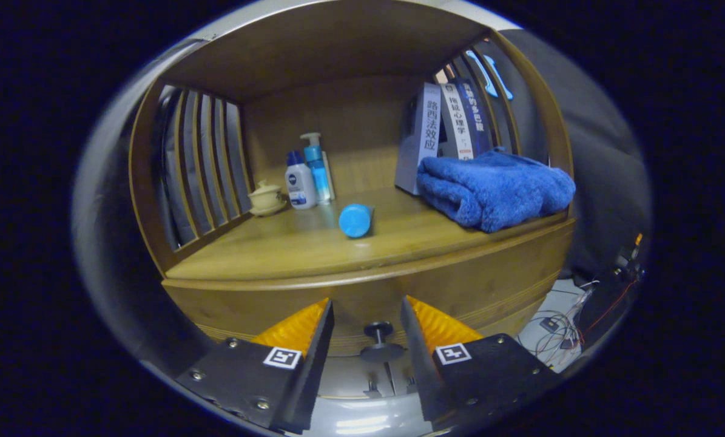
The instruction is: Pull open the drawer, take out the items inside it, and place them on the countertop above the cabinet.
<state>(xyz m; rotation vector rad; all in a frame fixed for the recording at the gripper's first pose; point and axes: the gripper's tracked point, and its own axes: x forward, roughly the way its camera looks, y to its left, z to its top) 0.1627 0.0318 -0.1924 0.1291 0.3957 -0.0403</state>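
Note:
A wooden cabinet with a drawer front (459,291) stands just ahead of me, under its wooden countertop (289,249). The drawer's small dark knob (379,337) sits right between my fingertips. My gripper (367,312) is open, the fingers apart on either side of the knob without touching it. The drawer looks closed, so its inside is hidden. On the countertop lies a blue cylinder (356,220) on its side near the front middle, and a folded blue towel (495,188) rests at the right.
At the back left of the countertop stand two bottles (307,176) and a small lidded cup (266,197). Books (444,130) lean behind the towel. Slatted side rails and a top board enclose the shelf. Cables (556,331) lie on the floor at right.

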